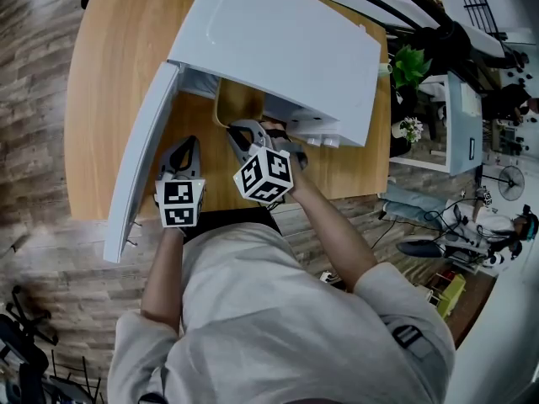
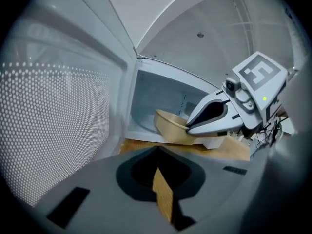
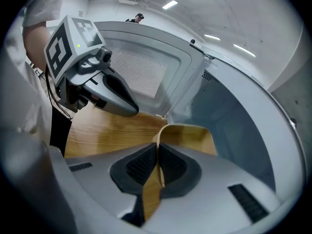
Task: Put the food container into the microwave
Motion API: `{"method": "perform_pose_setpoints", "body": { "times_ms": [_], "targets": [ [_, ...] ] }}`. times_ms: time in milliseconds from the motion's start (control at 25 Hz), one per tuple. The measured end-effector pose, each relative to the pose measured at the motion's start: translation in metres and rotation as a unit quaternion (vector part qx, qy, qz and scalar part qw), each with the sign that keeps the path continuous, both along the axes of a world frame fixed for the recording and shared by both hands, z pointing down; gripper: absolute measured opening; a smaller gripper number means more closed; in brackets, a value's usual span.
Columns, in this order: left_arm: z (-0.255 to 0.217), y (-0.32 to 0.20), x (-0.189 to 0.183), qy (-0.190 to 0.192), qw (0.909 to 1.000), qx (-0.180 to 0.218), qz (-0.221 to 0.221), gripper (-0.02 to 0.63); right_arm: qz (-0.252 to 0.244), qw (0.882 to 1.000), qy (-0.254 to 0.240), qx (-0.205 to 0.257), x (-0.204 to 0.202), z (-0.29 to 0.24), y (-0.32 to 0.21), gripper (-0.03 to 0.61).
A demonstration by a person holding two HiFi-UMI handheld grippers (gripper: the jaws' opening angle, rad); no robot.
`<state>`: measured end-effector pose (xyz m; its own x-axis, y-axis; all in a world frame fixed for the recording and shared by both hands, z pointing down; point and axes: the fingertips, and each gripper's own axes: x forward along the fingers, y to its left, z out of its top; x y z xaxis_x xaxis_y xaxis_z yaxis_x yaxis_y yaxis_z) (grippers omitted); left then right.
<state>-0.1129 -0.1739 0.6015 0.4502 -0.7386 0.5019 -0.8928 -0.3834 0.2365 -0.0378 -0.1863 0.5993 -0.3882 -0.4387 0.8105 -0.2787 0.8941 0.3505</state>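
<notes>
— Since the microwave [image 1: 278,40] has its door [image 1: 139,158] swung wide toward the left of the head view, which step does this look like?

— The insertion itself. The right gripper [image 3: 157,150] has its jaws pinched on the thin near rim of the food container [image 3: 187,133], a tan, shallow tub. In the head view's centre the container sits right at the mouth of the cavity, partly under the microwave's top edge (whether its base touches the cavity floor cannot be told).

— And the other tongs?

— The left gripper [image 2: 158,169] has its jaws drawn almost together, with only a sliver of the wooden table [image 1: 109,74] showing between the pads. It grips nothing and hangs just inside the door, low in the frame beside the right one.

— What does the next move call for?

— Probably a level push deeper into the cavity, toward the upper middle of the right gripper view, then setting the container flat before the jaws let go. The rim grip is narrow, so a tilt could tip it. After that, the left gripper is well placed to swing the door closed.
</notes>
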Motion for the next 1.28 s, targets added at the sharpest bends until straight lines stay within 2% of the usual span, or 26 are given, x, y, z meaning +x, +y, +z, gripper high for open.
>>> {"method": "perform_pose_setpoints", "body": {
  "times_ms": [600,1280],
  "targets": [
    [0.009,-0.005,0.003,-0.001,1.0000,-0.007,0.003,0.012,0.020,0.999,0.011,0.035,0.004,0.002,-0.024,0.021],
    [0.012,-0.011,0.003,0.003,0.9999,-0.012,0.001,0.012,0.041,0.998,0.017,0.050,0.009,0.000,-0.049,0.021]
  ]
}}
